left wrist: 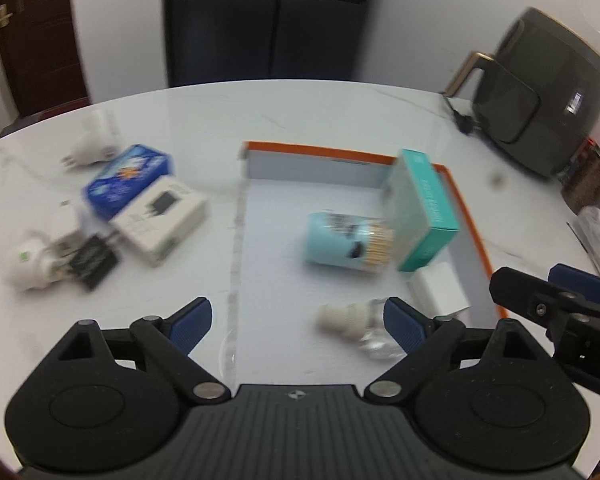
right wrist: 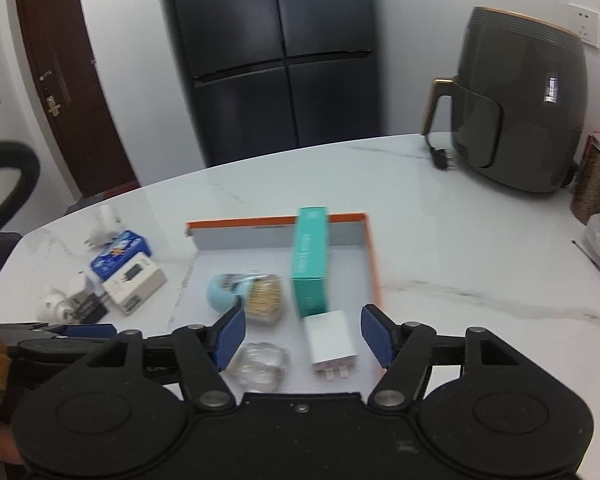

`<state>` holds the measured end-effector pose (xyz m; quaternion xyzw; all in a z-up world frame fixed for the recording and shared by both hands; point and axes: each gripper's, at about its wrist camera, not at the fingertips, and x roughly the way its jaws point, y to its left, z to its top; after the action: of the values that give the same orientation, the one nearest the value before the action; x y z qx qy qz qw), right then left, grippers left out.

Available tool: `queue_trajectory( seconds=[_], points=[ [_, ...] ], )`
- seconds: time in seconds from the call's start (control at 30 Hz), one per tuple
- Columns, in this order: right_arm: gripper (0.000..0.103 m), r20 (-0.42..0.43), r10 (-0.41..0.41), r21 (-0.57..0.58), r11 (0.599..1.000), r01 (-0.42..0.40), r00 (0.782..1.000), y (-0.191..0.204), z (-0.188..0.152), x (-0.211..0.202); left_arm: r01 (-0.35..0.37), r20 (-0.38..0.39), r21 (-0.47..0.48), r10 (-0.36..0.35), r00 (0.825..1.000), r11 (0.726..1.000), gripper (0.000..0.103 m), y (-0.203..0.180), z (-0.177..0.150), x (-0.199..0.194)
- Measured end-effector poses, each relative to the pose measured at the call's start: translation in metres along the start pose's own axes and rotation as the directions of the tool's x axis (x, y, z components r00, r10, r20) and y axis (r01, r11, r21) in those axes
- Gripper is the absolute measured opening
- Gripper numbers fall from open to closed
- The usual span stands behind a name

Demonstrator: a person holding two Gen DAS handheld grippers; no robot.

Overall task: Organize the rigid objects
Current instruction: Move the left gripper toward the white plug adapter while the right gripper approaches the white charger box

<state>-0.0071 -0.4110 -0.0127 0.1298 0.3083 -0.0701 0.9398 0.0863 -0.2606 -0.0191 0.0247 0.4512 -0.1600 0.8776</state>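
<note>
An orange-rimmed shallow box (left wrist: 340,155) (right wrist: 276,220) lies on the white table. Inside it are a teal carton (left wrist: 424,208) (right wrist: 310,260), a light-blue tub of cotton swabs on its side (left wrist: 346,242) (right wrist: 246,294), a white plug charger (left wrist: 440,290) (right wrist: 330,344) and a clear light bulb (left wrist: 356,328) (right wrist: 260,364). My left gripper (left wrist: 298,320) is open above the box's near part, the bulb just inside its right finger. My right gripper (right wrist: 302,338) is open too, with the charger lying between its fingers, untouched.
Left of the box lie a blue box (left wrist: 128,178) (right wrist: 118,258), a white carton (left wrist: 162,220) (right wrist: 134,282), white plugs (left wrist: 24,264) and a black item (left wrist: 94,262). A dark air fryer (right wrist: 520,112) and its loose plug (right wrist: 442,158) stand at the back right, jars (right wrist: 598,178) beside it.
</note>
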Motion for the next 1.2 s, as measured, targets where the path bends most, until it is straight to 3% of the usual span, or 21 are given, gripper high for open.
queue_trajectory(
  seconds=[0.5, 1.2],
  points=[
    [0.080, 0.016, 0.124, -0.082, 0.989, -0.122, 0.992, 0.097, 0.005, -0.008, -0.130, 0.047, -0.113, 0.136, 0.990, 0.985, 0.095, 0.095, -0.001, -0.056],
    [0.082, -0.015, 0.157, -0.130, 0.979, -0.158, 0.987, 0.158, -0.002, 0.003, -0.152, 0.040, -0.173, 0.161, 0.986, 0.973, 0.098, 0.153, -0.005, -0.072]
  ],
)
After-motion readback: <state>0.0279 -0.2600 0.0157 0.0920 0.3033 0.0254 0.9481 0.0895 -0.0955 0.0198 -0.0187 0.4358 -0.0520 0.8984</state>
